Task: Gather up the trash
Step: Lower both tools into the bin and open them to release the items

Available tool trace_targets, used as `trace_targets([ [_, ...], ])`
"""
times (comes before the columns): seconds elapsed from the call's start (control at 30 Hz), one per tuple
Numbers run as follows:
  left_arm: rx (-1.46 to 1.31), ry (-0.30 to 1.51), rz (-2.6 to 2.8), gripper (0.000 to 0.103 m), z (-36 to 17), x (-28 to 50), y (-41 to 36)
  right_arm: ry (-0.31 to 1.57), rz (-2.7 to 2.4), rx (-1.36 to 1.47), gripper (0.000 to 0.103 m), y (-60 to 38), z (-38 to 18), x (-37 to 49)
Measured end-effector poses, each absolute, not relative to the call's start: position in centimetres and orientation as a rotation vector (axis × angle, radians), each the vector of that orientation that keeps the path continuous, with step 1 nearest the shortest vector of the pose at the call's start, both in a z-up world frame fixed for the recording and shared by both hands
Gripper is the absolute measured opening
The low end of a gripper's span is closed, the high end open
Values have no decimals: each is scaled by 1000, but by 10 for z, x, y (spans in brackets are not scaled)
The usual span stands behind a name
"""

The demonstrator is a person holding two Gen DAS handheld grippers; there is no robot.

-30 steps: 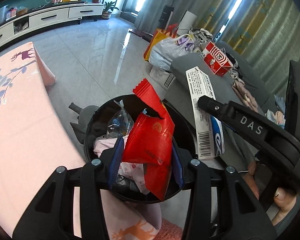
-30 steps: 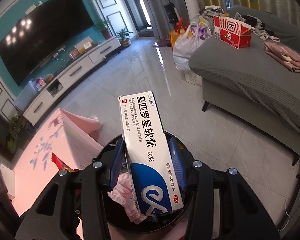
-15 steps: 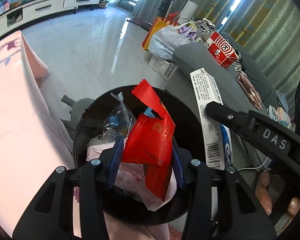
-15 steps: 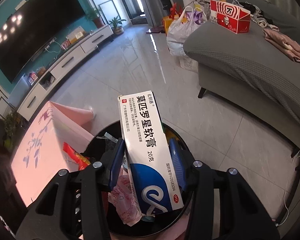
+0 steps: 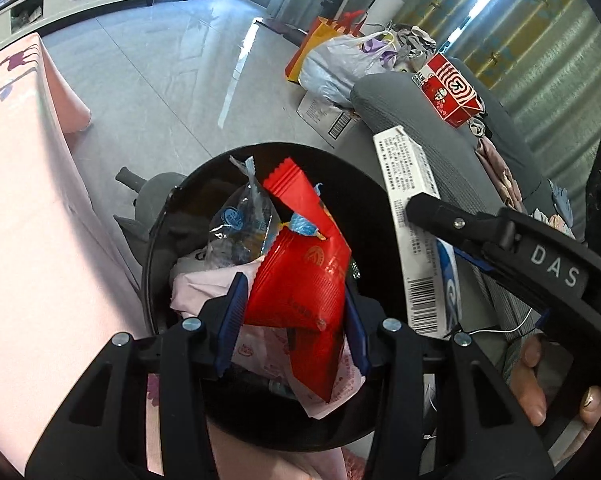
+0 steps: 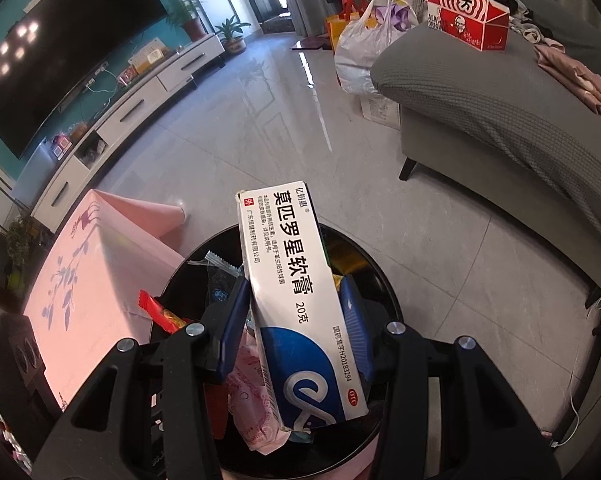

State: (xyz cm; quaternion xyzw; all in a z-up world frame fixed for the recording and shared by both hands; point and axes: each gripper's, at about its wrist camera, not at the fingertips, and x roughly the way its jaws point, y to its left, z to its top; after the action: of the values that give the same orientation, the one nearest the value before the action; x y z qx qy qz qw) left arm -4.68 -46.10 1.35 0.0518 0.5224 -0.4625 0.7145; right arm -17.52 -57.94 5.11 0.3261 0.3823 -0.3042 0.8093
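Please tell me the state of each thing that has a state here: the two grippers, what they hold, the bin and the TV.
left gripper: shut on the red wrapper.
red wrapper: held over the bin, torn open.
right gripper: shut on the ointment box.
ointment box: held over the bin.
black bin: open, partly filled with trash.
TV: off.
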Motion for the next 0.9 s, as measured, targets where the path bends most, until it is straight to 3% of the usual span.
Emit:
trace_targets([
  [0.9,204,1178,-966,51,-3,-50,-480,968,-648,677,47,-576,23,-149],
])
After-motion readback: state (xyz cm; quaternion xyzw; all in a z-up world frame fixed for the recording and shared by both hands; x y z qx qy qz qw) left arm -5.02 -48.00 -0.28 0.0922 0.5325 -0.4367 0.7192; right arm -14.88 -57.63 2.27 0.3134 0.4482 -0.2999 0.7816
